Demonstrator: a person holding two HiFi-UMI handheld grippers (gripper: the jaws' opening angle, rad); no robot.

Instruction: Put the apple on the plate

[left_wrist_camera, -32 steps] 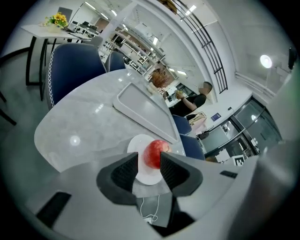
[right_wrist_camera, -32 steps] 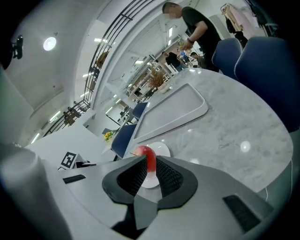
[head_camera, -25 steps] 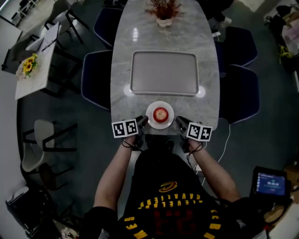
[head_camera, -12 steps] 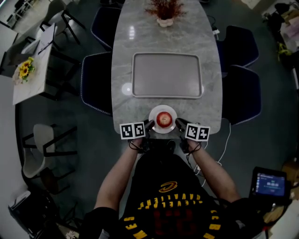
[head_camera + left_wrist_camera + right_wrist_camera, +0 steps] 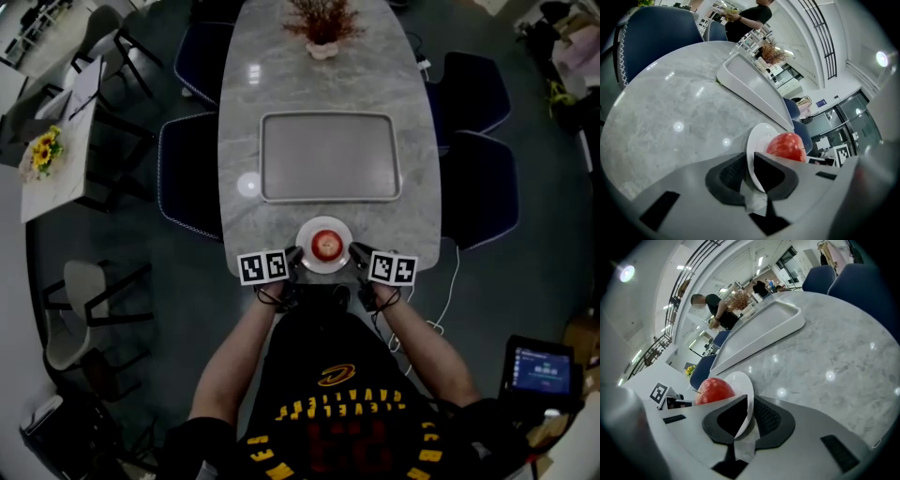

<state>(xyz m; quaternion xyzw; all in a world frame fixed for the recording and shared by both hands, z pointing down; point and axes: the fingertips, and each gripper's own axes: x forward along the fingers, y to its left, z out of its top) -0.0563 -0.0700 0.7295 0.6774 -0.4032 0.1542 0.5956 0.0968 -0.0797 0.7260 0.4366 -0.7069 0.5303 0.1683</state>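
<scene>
Table: the marble table runs up the head view's centre.
Tray: the grey tray lies mid-frame, beyond the plate.
Plate: the white plate sits at the table's near edge, probably for easy reach.
Apple: the apple rests on the plate, so the task looks done.
Left gripper: the left gripper is closing its narrowed jaws on the plate's rim.
Right gripper: the right gripper pinches the opposite rim, likely to keep the plate level.
Writing: the shirt bears yellow letters, upside down and too small to read; the marker cubes show patterns only.

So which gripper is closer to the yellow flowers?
Left. The left gripper, jaws closing on the plate rim, sits toward the flowers; the right gripper grips the far rim.
</scene>
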